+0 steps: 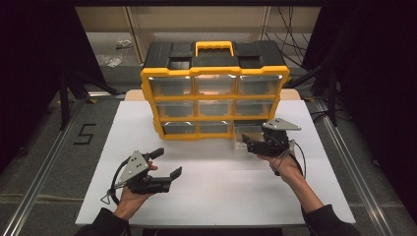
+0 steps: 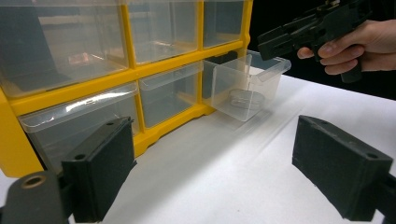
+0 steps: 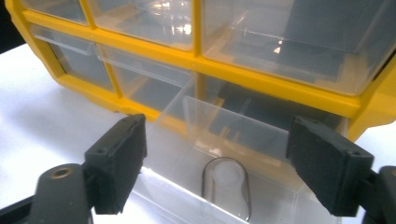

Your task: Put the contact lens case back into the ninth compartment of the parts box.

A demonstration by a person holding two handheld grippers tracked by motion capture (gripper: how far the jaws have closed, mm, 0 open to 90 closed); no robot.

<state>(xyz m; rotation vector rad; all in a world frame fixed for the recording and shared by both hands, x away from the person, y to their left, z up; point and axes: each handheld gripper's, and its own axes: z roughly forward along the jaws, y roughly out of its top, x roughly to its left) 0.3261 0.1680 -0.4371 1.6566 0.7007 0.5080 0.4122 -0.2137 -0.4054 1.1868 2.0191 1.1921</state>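
Note:
A yellow and black organizer cabinet [image 1: 214, 83] with clear drawers stands at the back of the white table [image 1: 216, 191]. Its bottom right drawer [image 1: 247, 131] is pulled out onto the table. In the right gripper view a small clear rounded piece [image 3: 227, 189] lies inside the drawer [image 3: 243, 135]. My right gripper [image 1: 248, 142] hovers over the drawer's front, open [image 3: 219, 144], its pads clear of the walls. My left gripper [image 1: 167, 162] rests low over the table left of centre, open and empty [image 2: 219, 172], facing the cabinet [image 2: 116, 74] and the drawer [image 2: 245, 79].
The other drawers [image 1: 173, 86] are pushed in. Bare white tabletop lies between the two grippers and in front of the cabinet. A metal rail [image 1: 44, 162] runs along the floor to the left, and dark curtains close both sides.

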